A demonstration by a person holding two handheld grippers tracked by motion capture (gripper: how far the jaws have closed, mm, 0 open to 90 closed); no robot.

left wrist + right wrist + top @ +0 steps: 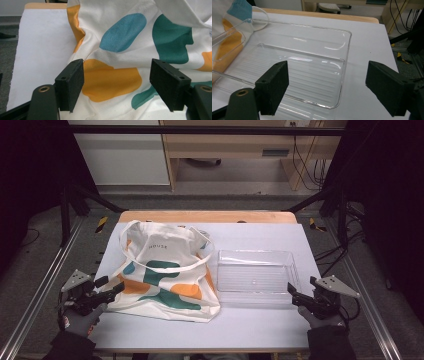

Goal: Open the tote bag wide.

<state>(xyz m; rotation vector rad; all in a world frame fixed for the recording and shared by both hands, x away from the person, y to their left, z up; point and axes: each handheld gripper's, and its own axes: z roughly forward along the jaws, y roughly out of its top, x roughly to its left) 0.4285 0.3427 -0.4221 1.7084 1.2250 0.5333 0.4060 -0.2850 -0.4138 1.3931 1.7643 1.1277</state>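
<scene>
A cream tote bag (165, 275) with teal, orange and blue blotches lies flat on the left half of the white tabletop (260, 232); its printed cloth (140, 45) spreads out ahead of the left gripper's jaws. A clear plastic tray (256, 276) sits to its right, empty, its ribbed floor (294, 67) plain in the right gripper view. My left gripper (107, 289) stands open at the bag's near left corner (116, 86), nothing between its pads. My right gripper (295, 295) is open beside the tray's near right corner (327, 87), jaws apart from it.
The table's wooden far edge (207, 215) borders a floor with black frame legs and cables (327, 252). Metal rails (35, 295) run along both sides. A bag handle loop (260, 17) lies against the tray's far left corner.
</scene>
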